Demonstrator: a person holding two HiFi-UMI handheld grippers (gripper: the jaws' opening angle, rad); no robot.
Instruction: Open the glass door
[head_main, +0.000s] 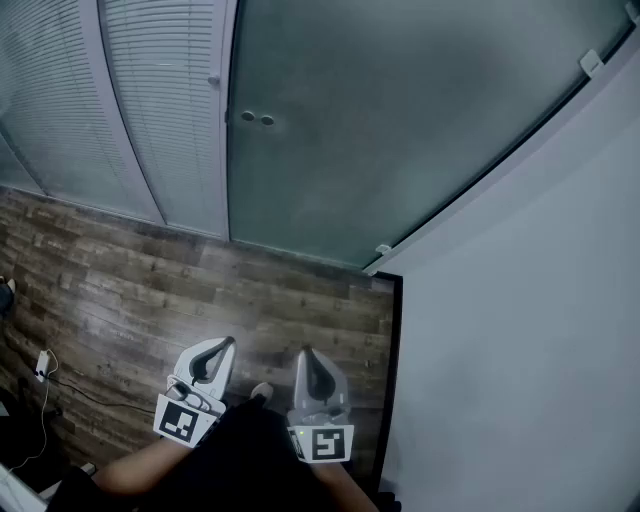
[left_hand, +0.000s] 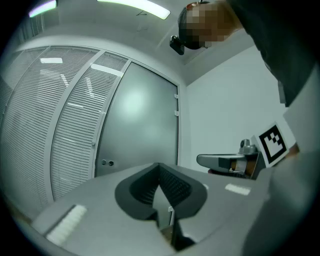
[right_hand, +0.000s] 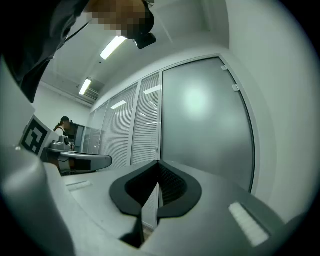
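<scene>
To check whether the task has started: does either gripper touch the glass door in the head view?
No, the left gripper and the right gripper are both over the wooden floor, well apart from the glass door.

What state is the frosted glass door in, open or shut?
Shut: the frosted glass door sits flush with the white louvered panel, no gap showing at its left edge.

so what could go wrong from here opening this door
The glass door shows only two small round fittings near its left edge to grip, so the jaws might slip off them. The left gripper and right gripper are both shut; reaching in like that, they would likely just bump the fittings.
</scene>
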